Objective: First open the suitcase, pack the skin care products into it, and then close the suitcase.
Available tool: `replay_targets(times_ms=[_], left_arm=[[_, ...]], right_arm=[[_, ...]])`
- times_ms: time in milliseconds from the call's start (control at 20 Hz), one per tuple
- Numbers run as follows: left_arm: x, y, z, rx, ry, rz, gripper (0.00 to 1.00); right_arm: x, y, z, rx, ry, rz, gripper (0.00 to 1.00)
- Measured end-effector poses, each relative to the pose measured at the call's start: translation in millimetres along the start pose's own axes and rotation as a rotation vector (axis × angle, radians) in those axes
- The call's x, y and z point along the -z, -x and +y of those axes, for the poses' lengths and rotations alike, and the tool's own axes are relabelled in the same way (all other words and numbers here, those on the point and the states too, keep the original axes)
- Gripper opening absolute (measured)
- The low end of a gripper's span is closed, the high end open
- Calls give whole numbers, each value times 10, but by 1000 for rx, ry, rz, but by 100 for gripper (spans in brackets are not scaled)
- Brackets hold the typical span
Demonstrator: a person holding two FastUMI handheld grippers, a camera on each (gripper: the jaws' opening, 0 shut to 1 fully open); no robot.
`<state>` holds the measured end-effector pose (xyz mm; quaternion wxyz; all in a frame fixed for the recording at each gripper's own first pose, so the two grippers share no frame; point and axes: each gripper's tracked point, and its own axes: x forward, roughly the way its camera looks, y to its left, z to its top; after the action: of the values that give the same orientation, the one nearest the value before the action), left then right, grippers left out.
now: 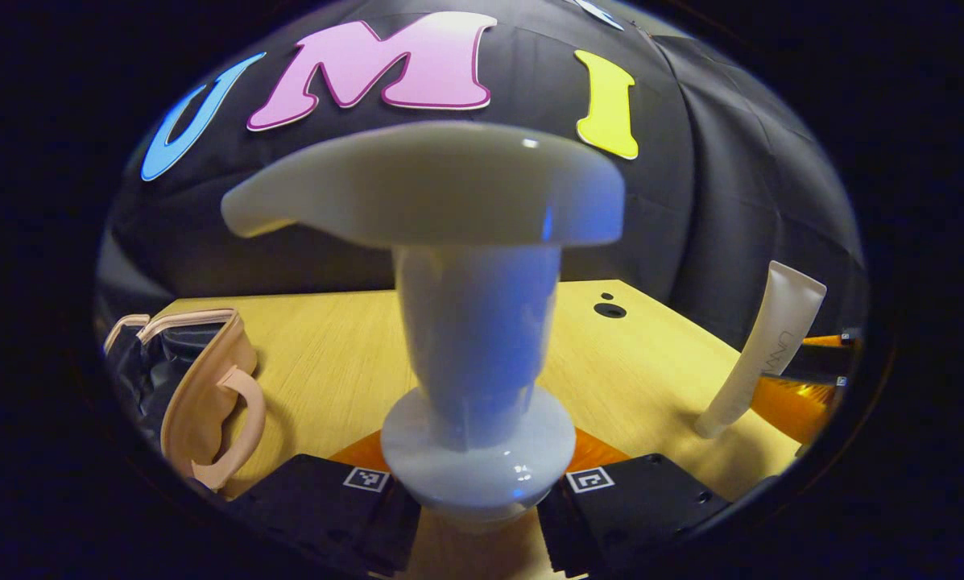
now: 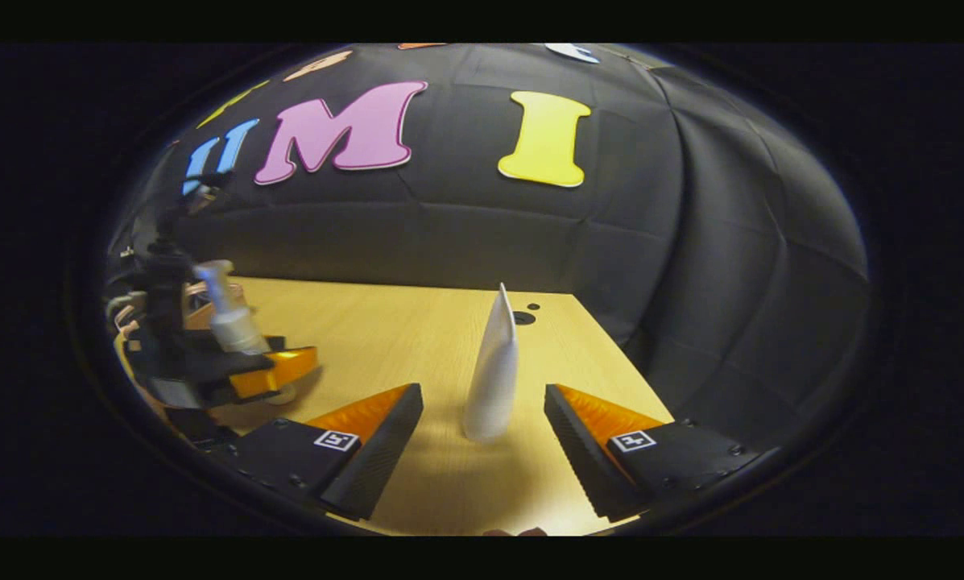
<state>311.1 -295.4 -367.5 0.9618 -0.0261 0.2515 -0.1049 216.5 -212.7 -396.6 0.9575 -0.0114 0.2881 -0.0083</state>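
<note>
Pump bottle (image 1: 477, 338) clamped in left hand-held gripper (image 1: 477, 491); tube (image 2: 494, 374) between spread right fingers (image 2: 373, 451), seemingly untouched.

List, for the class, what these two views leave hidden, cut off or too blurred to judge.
- Suitcase contents: left gripper view; cut off by the picture's edge, dark lining inside.
- Pump bottle body: left gripper view; below the left gripper, out of sight, and blurred by closeness.
- Tube print: right gripper view; seen edge-on between the right gripper fingers.
- Table near edge: right gripper view; cut off.
</note>
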Motion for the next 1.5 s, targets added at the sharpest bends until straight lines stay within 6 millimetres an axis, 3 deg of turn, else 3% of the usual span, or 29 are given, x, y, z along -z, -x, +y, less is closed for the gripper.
replay_targets(times_ms=[250, 500, 550, 650, 800, 1000, 1200, 1500], left_arm=[[83, 243, 95, 3, 34, -7, 65], [142, 359, 109, 10, -4, 0, 65], [146, 378, 114, 8, -3, 2, 65], [155, 396, 123, 5, 4, 5, 65], [170, 431, 145, -1, 7, 12, 65], [122, 483, 142, 5, 8, 7, 65], [-107, 641, 134, 18, 11, -29, 65], [-680, 1023, 333, 23, 76, -95, 64]], right_arm=[[110, -431, -70, 59, -129, 33, 97], [168, -623, -113, 101, -89, 39, 100], [210, -645, -114, 104, -69, 48, 91], [278, -611, -74, 103, -58, 60, 51], [236, -619, -56, 92, -45, 57, 35], [206, -515, 0, 56, 4, 49, 33], [-144, -298, 48, 32, -3, -20, 32], [-717, 168, 232, -8, 64, -86, 32]])
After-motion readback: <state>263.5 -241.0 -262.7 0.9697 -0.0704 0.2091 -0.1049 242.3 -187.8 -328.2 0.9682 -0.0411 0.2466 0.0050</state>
